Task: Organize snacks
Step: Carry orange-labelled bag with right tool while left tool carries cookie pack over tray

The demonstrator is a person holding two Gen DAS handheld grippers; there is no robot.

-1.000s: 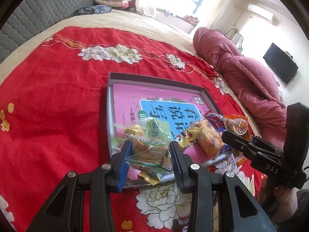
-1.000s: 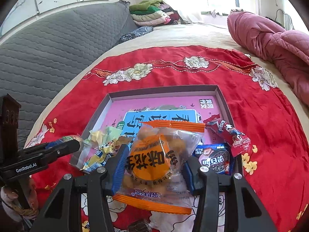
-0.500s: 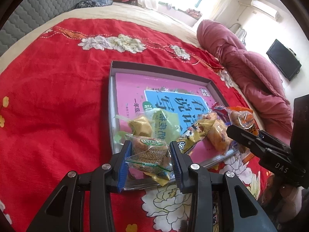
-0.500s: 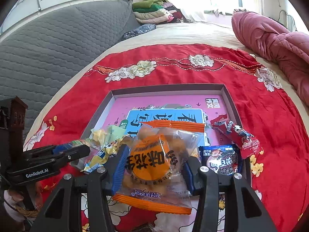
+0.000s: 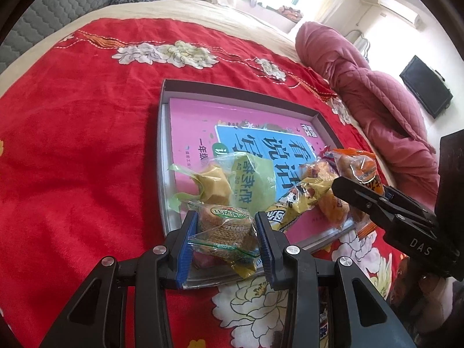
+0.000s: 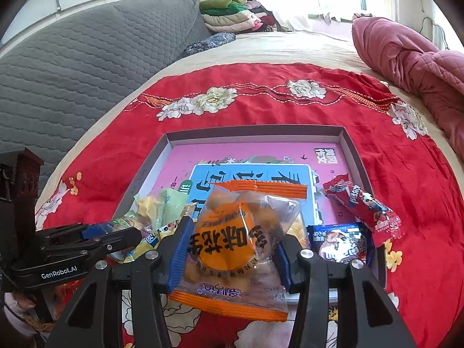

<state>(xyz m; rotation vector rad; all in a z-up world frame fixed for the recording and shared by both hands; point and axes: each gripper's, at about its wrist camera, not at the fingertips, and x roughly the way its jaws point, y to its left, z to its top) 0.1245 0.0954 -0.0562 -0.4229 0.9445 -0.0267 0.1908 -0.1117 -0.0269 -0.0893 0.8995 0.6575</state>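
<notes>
Left gripper [image 6: 95, 236] marked "GenRobot.AI"; right gripper [image 5: 365, 200] "DAS".

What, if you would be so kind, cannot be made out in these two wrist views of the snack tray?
- Left wrist view: the near edge of the grey tray is hidden behind the left gripper and its cracker packet.
- Right wrist view: the pink book has its title half covered by the orange snack bag in the right gripper.
- Left wrist view: the person's hand, bottom right, is mostly hidden behind the right gripper's body.

Snack packets [image 6: 361, 210] in tray [image 6: 252, 134]
</notes>
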